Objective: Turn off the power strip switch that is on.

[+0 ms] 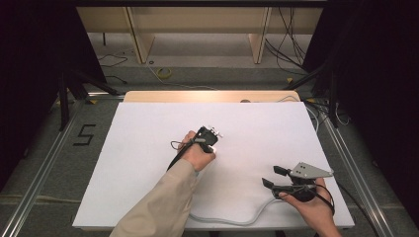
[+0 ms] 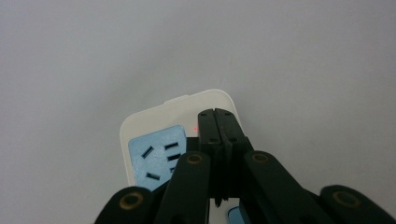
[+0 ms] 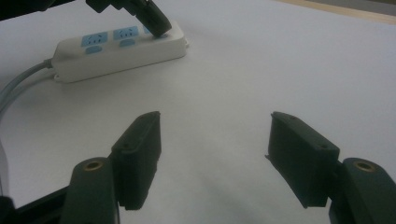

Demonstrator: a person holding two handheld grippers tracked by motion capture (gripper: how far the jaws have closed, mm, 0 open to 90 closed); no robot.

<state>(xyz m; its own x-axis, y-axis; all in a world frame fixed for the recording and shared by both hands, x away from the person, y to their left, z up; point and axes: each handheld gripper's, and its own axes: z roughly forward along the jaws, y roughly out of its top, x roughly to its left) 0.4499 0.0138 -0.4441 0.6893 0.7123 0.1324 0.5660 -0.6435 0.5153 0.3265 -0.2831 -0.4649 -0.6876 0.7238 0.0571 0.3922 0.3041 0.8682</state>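
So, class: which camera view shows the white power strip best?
The right gripper view: the power strip lies there at full length, with its blue sockets and grey cable. The left gripper view gives a close-up of one end behind the shut left gripper. In the high view the left hand covers it.

A single black figure "5" (image 1: 85, 135) stands on the grey floor (image 1: 44, 148) to the left of the table, seen in the high view. It is the one readable mark; the power strip (image 3: 119, 49) bears no lettering that can be made out in either gripper view.
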